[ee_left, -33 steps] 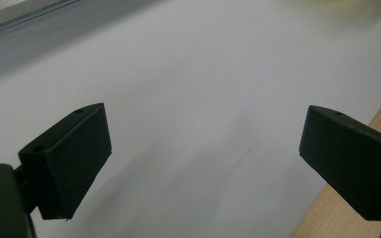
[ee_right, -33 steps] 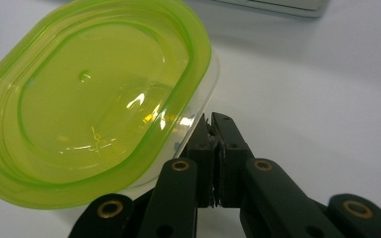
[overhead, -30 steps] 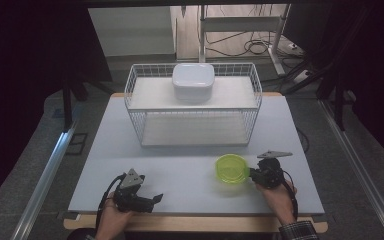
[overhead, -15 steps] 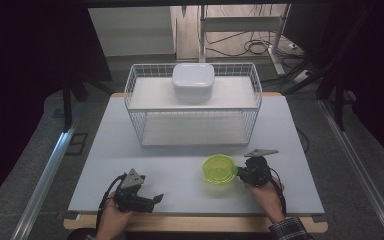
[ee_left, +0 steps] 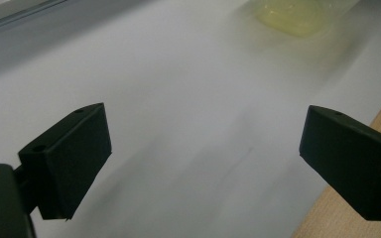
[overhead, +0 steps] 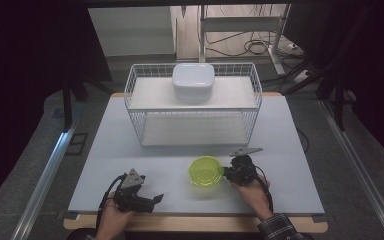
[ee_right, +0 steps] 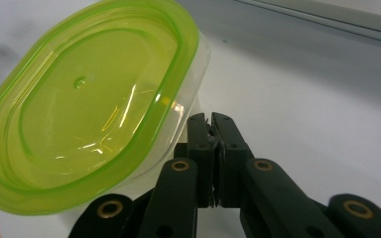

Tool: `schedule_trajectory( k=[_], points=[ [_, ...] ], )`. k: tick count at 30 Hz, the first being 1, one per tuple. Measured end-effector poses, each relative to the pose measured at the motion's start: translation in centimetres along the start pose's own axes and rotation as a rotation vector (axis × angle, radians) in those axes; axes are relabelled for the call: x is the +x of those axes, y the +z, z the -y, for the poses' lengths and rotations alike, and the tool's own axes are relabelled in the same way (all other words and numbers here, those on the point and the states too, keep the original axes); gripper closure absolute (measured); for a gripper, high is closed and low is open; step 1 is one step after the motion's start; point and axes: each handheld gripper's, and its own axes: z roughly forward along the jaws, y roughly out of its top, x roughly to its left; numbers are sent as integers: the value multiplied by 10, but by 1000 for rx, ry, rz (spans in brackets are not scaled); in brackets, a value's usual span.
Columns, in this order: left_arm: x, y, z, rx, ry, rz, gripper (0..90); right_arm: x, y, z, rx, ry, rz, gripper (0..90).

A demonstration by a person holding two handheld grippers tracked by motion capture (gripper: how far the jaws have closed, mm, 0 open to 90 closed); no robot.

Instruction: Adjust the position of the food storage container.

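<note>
On the left, the left gripper (overhead: 155,198) rests near the front edge of the white table (overhead: 105,150), and its jaws stand wide apart with nothing between them. In the middle, the lime-green lidded container (overhead: 206,171) sits on the table in front of the wire basket (overhead: 192,107), where a white box (overhead: 193,81) stands on the upper shelf. On the right, the right gripper (ee_right: 212,124) has its jaws pressed together and touches the container's side. I judge that a push with closed jaws can tip or spin the light container.
</note>
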Motion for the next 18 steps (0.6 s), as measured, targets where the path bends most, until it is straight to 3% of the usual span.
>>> schedule_trajectory(
  k=[18],
  points=[
    [0, -1, 0, -2, 2, 0, 57, 26, 36, -20, 5, -34, -91, 868]
  ],
)
